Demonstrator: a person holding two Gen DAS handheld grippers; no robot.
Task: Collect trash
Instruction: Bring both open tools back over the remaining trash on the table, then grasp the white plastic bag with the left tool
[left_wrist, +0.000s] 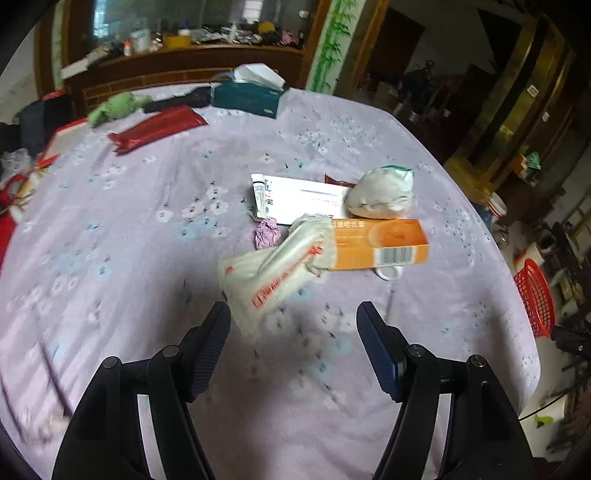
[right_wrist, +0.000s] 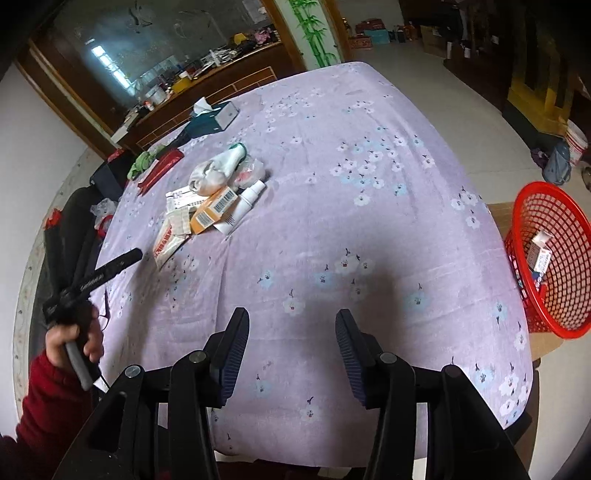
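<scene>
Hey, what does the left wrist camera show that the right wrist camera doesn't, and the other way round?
Only the left wrist view shows the crumpled purple paper scrap beside the pile. Only the right wrist view shows the small white carton lying inside the red plastic mesh basket, plus the person's hand holding the left tool. Both show the orange cardboard box, the white printed plastic packet, the teal tissue box and the basket.

sleeve (right_wrist: 48, 398): dark red | gripper (right_wrist: 291, 354): black, ribbed blue pads
</scene>
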